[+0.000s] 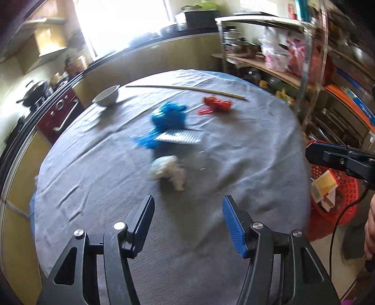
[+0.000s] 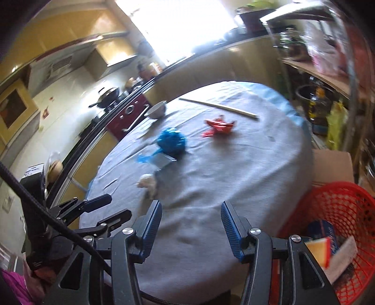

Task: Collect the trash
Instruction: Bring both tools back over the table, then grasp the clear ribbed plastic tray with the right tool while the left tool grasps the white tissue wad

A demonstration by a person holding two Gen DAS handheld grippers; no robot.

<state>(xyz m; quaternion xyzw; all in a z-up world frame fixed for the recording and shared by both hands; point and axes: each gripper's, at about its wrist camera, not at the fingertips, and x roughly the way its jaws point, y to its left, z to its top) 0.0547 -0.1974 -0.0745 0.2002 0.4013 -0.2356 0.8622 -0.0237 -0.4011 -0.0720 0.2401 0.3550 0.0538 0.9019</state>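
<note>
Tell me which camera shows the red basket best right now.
The right wrist view: the red basket shows its mesh wall, rim and the trash inside, beside the table. The left wrist view catches only part of it at the frame edge, behind the right gripper.

Both grippers (left (image 1: 188, 211), right (image 2: 191, 217)) empty, agape.

Kitchen with yellow cabinets (image 2: 70, 30) and a dark countertop (image 1: 150, 41) below a bright, overexposed window (image 1: 121, 21). A round table (image 1: 246, 150) under grey cloth occupies the centre. Metal shelving (image 1: 304, 58) (contents blurred) lines the right side; a wok (image 2: 107, 93) sits on the stove.
</note>
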